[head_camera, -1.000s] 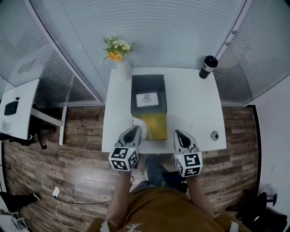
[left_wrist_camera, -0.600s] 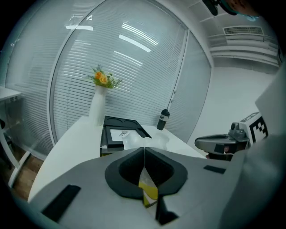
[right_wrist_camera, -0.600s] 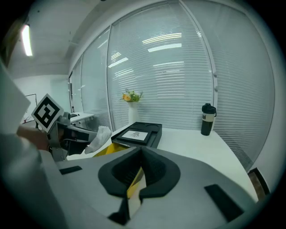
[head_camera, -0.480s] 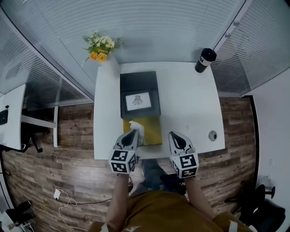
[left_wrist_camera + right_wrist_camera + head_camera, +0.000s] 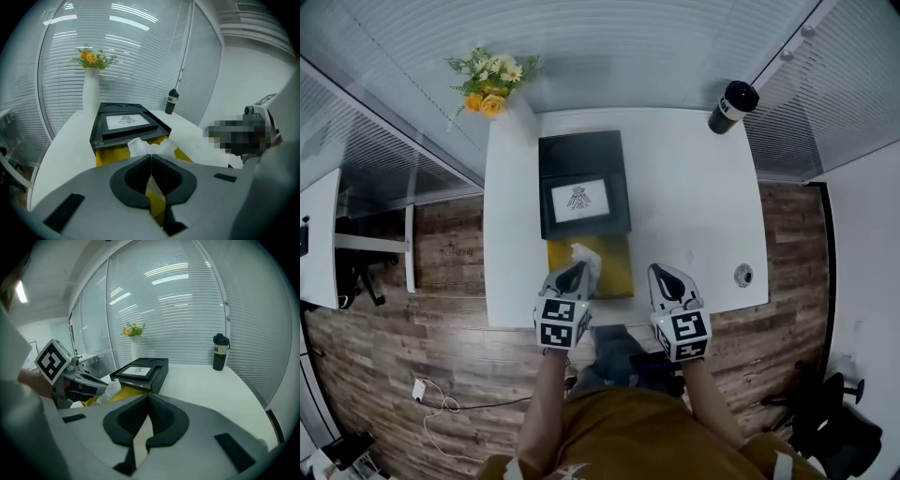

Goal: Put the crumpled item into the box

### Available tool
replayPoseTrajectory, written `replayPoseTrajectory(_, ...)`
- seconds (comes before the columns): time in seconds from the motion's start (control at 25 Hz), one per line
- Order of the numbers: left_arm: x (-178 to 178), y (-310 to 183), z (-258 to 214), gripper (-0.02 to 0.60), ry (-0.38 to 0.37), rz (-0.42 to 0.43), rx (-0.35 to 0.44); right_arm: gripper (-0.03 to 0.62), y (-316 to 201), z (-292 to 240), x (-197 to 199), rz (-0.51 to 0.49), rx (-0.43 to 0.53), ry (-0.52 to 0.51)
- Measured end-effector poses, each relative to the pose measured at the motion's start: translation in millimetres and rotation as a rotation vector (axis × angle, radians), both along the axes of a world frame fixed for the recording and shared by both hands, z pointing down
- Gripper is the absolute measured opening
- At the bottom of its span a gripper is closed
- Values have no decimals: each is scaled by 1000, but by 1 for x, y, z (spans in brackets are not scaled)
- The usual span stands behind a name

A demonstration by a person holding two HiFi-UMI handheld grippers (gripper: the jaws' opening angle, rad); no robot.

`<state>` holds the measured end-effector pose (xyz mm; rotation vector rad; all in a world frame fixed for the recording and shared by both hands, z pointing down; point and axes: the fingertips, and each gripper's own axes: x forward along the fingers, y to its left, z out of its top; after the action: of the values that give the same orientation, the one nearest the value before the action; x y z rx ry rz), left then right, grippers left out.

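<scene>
A crumpled white paper (image 5: 584, 257) is pinched in my left gripper (image 5: 577, 269), which is shut on it. In the left gripper view the paper (image 5: 149, 146) bulges out past the closed jaws of the left gripper (image 5: 151, 157). It hangs over the near left part of an open yellow box (image 5: 605, 266). A black lid with a white label (image 5: 581, 185) lies at the box's far end. My right gripper (image 5: 664, 275) is shut and holds nothing, just right of the box near the table's front edge. The right gripper view shows the paper (image 5: 110, 389) beside the yellow box (image 5: 125, 391).
The white table (image 5: 694, 216) carries a vase of orange and white flowers (image 5: 487, 80) at the far left corner and a black bottle (image 5: 731, 106) at the far right. A small round fitting (image 5: 742, 275) sits near the front right edge. Glass walls with blinds stand behind.
The head camera has shifted, so the table sits lower and more to the left. Both grippers keep nearly the same places, and the paper stays in the left jaws over the box.
</scene>
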<state>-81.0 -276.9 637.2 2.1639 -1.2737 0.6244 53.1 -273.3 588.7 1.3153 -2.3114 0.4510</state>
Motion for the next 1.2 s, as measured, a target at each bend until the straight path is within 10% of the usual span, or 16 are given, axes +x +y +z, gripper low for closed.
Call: replayPoseTrajectory(1.2, 17, -1, 37, 93, -115, 75, -115, 12, -3, 8, 12, 42, -26, -26)
